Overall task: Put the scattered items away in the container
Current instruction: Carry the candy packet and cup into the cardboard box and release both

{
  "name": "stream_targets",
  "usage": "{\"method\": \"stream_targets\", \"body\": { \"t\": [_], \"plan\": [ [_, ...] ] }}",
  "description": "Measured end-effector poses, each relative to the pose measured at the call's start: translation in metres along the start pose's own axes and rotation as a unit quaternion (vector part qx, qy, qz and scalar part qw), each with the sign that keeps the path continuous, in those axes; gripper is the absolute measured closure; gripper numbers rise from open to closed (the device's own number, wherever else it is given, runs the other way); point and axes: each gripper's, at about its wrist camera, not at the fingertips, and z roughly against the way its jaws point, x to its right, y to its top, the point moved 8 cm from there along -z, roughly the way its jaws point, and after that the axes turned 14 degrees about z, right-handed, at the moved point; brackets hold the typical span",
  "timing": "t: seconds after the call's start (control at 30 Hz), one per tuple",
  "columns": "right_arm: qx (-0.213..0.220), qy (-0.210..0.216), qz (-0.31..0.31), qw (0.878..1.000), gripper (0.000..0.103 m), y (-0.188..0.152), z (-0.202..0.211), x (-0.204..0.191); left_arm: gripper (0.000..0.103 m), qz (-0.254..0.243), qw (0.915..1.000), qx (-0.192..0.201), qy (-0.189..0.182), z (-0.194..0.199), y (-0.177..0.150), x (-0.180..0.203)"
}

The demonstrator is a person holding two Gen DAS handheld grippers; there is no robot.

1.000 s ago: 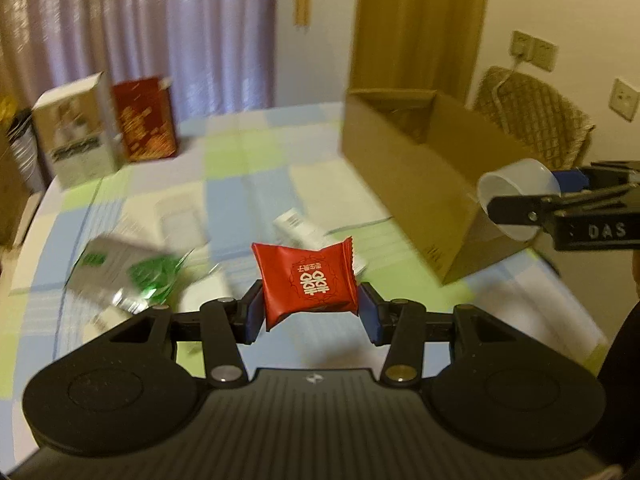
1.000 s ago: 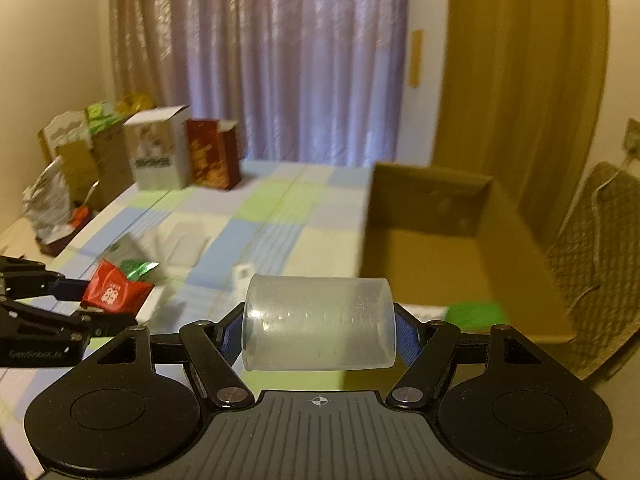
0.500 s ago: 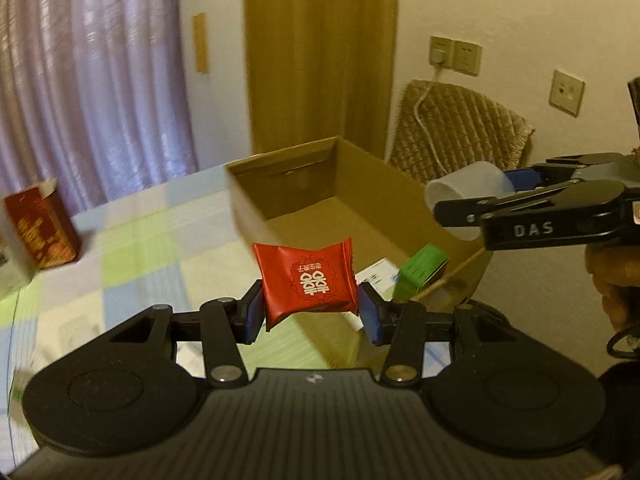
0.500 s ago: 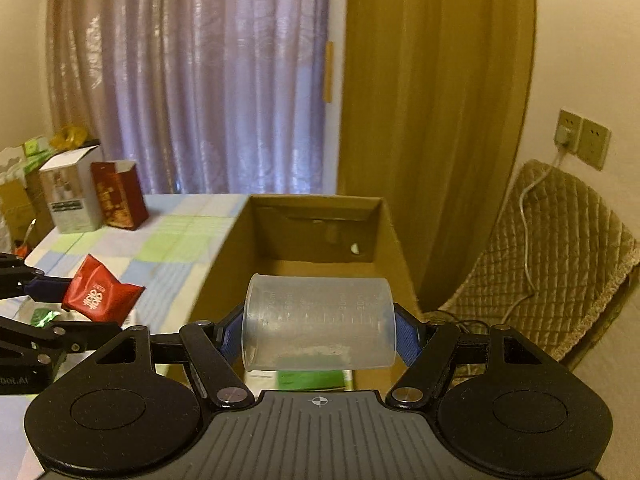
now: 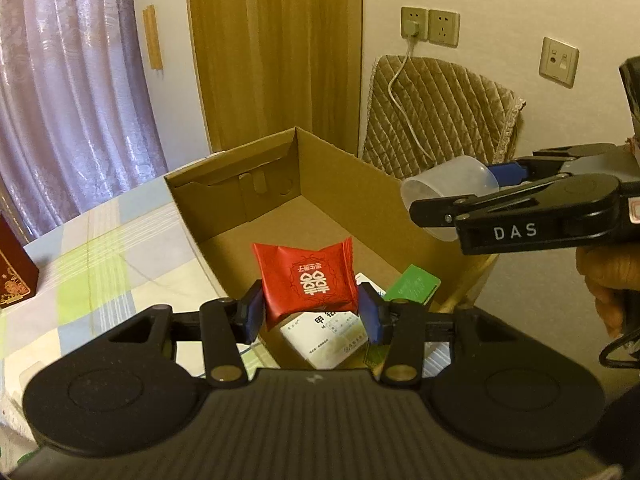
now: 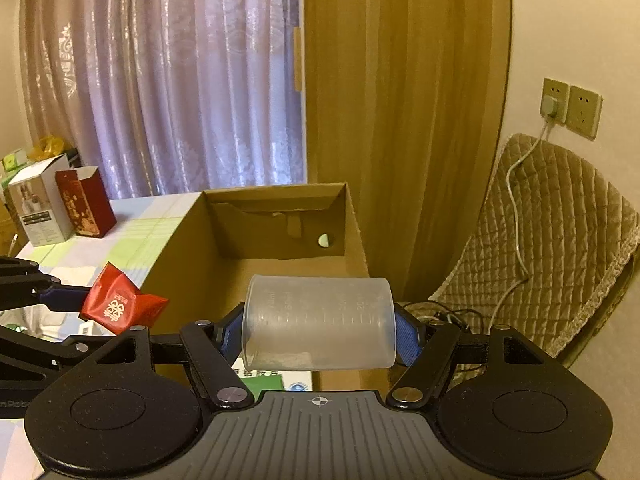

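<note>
your left gripper [image 5: 311, 314] jaws pinch the red foil snack packet [image 5: 308, 280] over the open brown cardboard box [image 5: 236, 184]; right gripper [image 6: 319, 334] jaws clamp the translucent plastic measuring cup [image 6: 319, 322] sideways above it, both poised to drop.

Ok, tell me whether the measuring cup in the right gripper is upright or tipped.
Tipped. The measuring cup lies on its side in the right gripper, its graduation marks running sideways.

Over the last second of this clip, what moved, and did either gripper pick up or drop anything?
Both grippers swung from over the table to above the open cardboard box. Nothing was released or newly taken: the left gripper still pinches the red packet, the right gripper still holds the plastic measuring cup on its side. The green box and white box already inside have not shifted.
</note>
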Motion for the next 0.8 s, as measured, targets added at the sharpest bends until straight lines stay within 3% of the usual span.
{"method": "stream_targets", "body": {
  "t": [0.2, 0.33, 0.8],
  "plan": [
    [-0.006, 0.000, -0.004, 1.000, 0.029, -0.004, -0.009, 0.003, 0.058, -0.003, 1.0000, -0.004, -0.007, -0.018, 0.005, 0.003],
    [-0.010, 0.000, -0.007, 1.000, 0.029, -0.006, -0.015, 0.005, 0.042, 0.001, 1.0000, -0.002, -0.002, -0.023, 0.006, 0.000],
    [-0.009, 0.015, 0.002, 1.000, 0.029, -0.001, -0.025, -0.010, 0.042, 0.030, 0.9994, -0.001, 0.014, -0.009, -0.006, -0.035]
  ]
}}
